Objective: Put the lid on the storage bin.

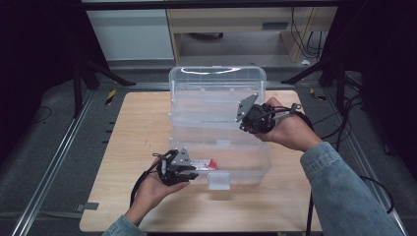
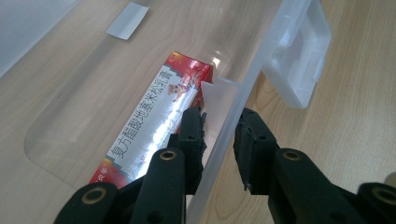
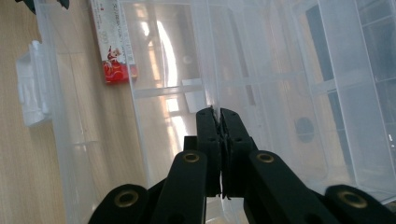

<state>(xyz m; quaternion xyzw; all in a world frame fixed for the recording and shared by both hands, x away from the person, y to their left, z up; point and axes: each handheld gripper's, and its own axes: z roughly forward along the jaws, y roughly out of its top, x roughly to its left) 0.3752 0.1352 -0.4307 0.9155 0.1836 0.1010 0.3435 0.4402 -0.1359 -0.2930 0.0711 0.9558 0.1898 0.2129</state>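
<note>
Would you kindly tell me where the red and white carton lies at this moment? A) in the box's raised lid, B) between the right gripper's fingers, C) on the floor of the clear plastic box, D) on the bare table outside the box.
C: the red and white carton lies flat inside the clear plastic box, just behind its front wall.

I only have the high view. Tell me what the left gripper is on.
Observer: The left gripper straddles the clear box's front wall, one jaw inside, one outside.
Operator: Report what lies inside there.
Observer: A red and white carton lies flat on the box floor beside the inner jaw.
Operator: Now the right one.
Observer: The right gripper is shut on a thin clear tray partition.
</note>
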